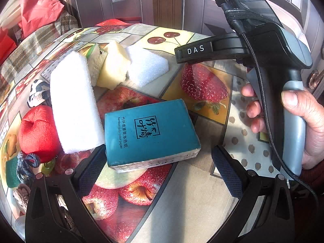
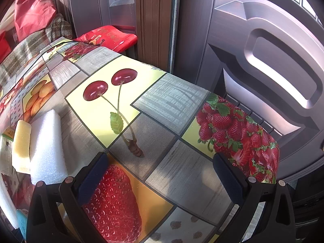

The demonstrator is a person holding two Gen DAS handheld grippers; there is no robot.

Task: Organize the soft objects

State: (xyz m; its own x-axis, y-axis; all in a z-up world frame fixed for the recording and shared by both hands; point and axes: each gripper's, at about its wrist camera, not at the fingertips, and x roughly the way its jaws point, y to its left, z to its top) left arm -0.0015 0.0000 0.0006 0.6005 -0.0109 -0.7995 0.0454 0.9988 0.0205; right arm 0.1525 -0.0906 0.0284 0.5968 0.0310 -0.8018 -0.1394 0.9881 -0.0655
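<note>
Tissue pack (image 1: 150,130) reads "Bamboo pulp color paper".

On my table (image 1: 192,192) I count two white foam blocks (image 1: 75,103) (image 1: 146,67), two yellow sponge pieces (image 1: 114,66) (image 1: 97,62), one teal pack of tissue paper (image 1: 149,129), and one red plush apple (image 1: 37,131). Two grippers: my left (image 1: 158,168) and my right (image 2: 160,174). Past the table's far edge, one red bag (image 1: 38,8).

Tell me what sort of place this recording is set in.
Most likely a home, near an entrance: a table under a glossy fruit-print oilcloth, a dark panelled metal door right behind it, and a red fabric bag piled on a checked seat.
</note>
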